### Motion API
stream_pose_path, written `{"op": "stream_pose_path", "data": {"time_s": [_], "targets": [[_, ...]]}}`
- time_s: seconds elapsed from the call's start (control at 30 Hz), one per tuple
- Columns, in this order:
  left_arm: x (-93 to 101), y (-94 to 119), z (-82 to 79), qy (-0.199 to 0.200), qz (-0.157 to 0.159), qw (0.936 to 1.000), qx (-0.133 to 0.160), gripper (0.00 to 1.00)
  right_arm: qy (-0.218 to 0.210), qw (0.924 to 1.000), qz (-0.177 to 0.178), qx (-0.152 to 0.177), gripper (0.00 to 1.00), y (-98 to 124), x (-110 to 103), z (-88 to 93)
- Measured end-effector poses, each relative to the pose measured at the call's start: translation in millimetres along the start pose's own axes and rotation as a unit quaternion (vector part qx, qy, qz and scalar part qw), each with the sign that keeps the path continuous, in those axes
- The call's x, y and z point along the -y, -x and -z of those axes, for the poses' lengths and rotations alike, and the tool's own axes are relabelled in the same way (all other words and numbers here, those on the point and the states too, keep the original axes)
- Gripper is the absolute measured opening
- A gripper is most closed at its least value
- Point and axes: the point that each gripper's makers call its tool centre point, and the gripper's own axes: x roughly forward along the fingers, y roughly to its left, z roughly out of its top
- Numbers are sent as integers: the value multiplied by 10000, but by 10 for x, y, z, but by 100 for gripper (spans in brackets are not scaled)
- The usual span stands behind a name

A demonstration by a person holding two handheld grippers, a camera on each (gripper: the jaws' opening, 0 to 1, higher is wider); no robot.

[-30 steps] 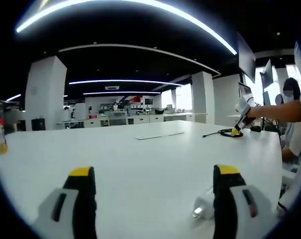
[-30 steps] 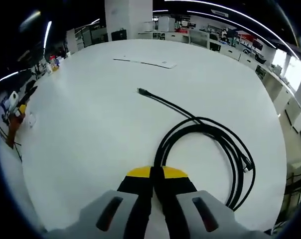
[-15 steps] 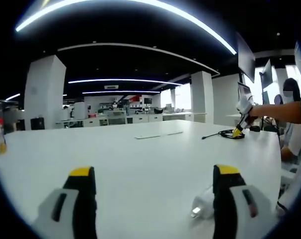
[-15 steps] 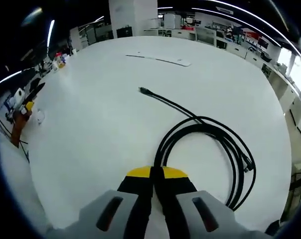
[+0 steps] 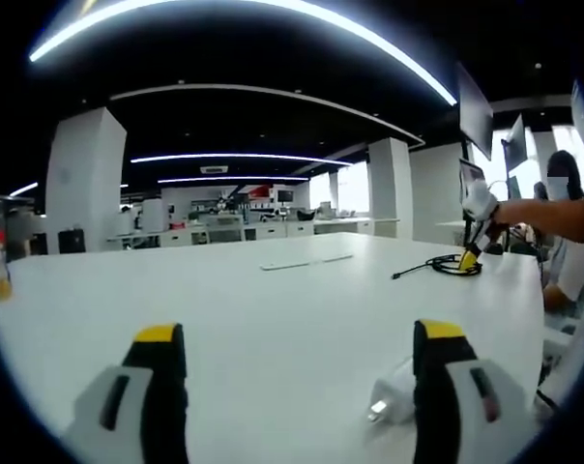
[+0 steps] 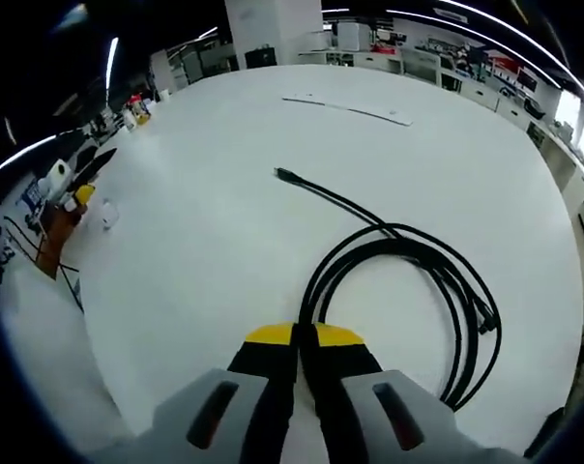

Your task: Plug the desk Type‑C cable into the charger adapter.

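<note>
The right gripper [image 6: 306, 338] has its fingers clenched on the black Type-C cable [image 6: 408, 280], gripping the coil where it loops back toward the near edge of the white table [image 6: 224, 222]; the cable's free plug [image 6: 280, 174] lies out toward the middle of the table. The left gripper [image 5: 297, 348] hovers low over the table with its fingers released and wide apart, and the white charger adapter [image 5: 391, 401] rests on the table just beside its right finger, not yet grasped. The step in hand seems to be fetching both parts. Next, the left fingers likely need to shift over and close on the adapter, while the right re-grips nearer the plug.
</note>
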Motion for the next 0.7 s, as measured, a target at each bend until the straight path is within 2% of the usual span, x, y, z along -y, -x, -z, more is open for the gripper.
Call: {"op": "stream_pose_path", "data": {"time_s": [0.1, 0.13, 0.2, 0.43, 0.7], "targets": [[4, -2, 8, 13, 10, 10000, -19, 98, 49, 9999, -89, -25, 4, -15, -100, 32], [6, 5, 3, 19, 5, 10000, -13, 98, 240, 9996, -37, -122, 4, -24, -148, 71], [8, 2, 6, 20, 9, 10000, -13, 98, 312, 9994, 1, -167, 4, -38, -226, 104], [8, 12, 14, 22, 8, 10000, -25, 98, 418, 9988, -158, -180, 4, -3, -552, 164], [29, 12, 11, 53, 34, 10000, -20, 98, 431, 9976, -527, -157, 4, -18, -985, 281]]}}
